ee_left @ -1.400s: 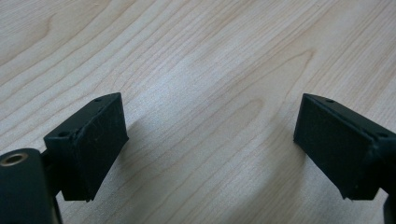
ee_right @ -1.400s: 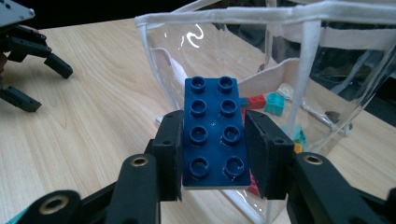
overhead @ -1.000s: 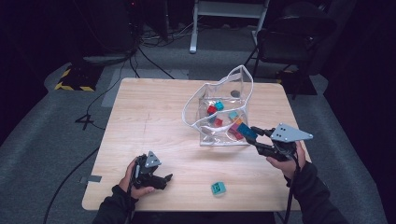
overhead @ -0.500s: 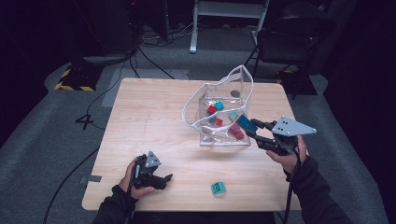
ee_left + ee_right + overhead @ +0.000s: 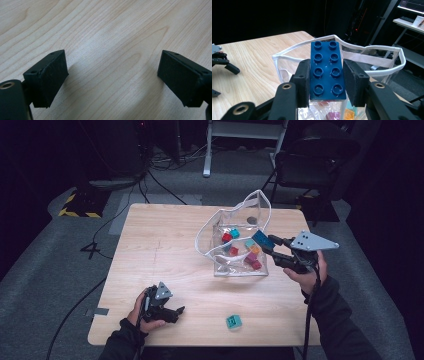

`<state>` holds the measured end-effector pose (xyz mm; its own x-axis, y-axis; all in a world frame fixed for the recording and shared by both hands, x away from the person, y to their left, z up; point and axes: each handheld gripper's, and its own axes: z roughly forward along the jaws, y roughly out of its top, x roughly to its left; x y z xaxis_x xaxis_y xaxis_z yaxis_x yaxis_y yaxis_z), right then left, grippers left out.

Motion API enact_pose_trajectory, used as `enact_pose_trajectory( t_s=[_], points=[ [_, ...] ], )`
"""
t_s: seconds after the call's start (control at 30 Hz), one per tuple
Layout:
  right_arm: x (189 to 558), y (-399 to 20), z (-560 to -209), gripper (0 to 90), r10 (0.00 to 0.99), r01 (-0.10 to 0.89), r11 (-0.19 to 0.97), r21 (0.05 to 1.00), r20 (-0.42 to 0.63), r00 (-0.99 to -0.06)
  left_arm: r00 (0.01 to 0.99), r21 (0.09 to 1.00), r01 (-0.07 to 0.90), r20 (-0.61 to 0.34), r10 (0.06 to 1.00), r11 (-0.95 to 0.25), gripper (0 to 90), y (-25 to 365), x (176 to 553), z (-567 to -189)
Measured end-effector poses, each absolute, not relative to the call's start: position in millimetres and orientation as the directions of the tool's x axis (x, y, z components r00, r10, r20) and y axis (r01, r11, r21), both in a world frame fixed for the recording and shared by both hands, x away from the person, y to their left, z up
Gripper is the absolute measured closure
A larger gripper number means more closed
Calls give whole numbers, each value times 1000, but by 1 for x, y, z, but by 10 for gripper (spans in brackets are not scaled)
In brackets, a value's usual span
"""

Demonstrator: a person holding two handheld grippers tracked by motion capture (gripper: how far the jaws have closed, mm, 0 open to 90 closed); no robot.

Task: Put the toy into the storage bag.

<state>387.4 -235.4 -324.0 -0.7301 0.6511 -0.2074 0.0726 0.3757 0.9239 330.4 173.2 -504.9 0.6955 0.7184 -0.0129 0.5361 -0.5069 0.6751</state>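
My right gripper is shut on a dark blue studded brick and holds it in the air at the right rim of a clear bag with white trim. The brick sticks out past the jaws, studs up. Inside the bag lie several small bricks in red, teal, orange and magenta. My left gripper rests low on the table near the front left, its jaws open over bare wood with nothing between its pads. A teal brick lies alone near the front edge.
The wooden table is bare left of the bag. A dark chair and a metal stand are behind the table, and cables run over the grey floor. The left gripper shows far off in the right gripper view.
My right gripper has risen with the blue brick and moved a little toward the bag's rim. The left gripper has stayed put.
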Motion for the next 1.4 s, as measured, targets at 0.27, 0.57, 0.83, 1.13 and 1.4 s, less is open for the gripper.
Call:
enact_pose_trajectory(
  t_s=[0.27, 0.57, 0.83, 1.13, 1.4],
  points=[
    [396, -231, -313, 598, 663, 73, 357, 931, -198, -722, 695, 675, 536, -13, 718, -507, 96, 173, 330, -505],
    [409, -224, -305, 598, 680, 77, 357, 931, -202, -705, 696, 675, 536, -13, 718, -507, 96, 173, 330, -505],
    [423, -216, -304, 598, 696, 94, 352, 931, -193, -692, 695, 675, 536, -13, 719, -507, 96, 173, 330, -505],
    [438, -205, -308, 598, 708, 122, 370, 921, -194, -679, 696, 674, 536, -14, 718, -507, 96, 173, 330, -505],
    [450, -198, -312, 597, 715, 154, 378, 913, -182, -675, 695, 675, 536, -13, 719, -507, 96, 173, 330, -505]
  ],
)
